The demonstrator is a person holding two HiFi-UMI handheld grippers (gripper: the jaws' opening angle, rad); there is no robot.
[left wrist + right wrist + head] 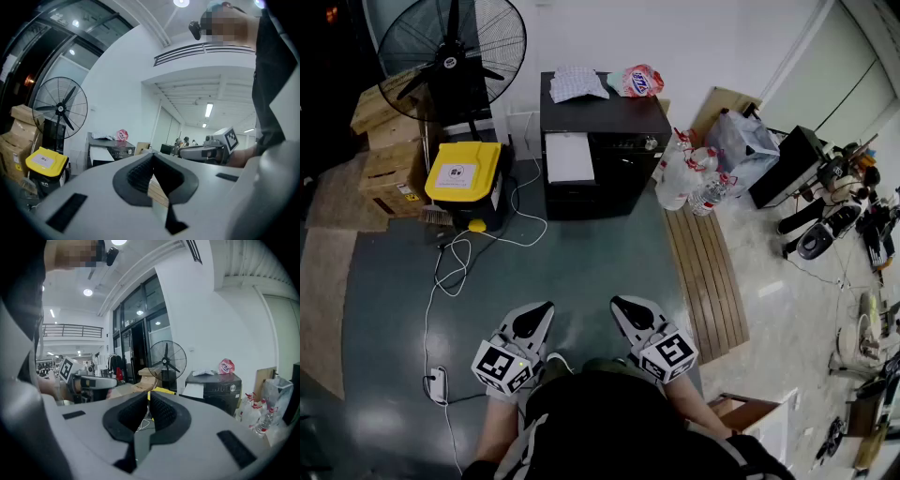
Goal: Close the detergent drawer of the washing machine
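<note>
Low at 6 o'clock in the head view: left hand-held gripper (536,317), jaws pressed together on nothing; right hand-held gripper (628,311) beside it, jaws closed to a sliver, likewise empty. Well apart at 12 o'clock: black washing machine (614,150), white detergent drawer (569,157) pulled out on its 9 o'clock side.

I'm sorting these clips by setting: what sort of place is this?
Probably a workshop or test space, not a home laundry: a black washing machine stands near a large black pedestal fan and stacked brown cardboard boxes.
</note>
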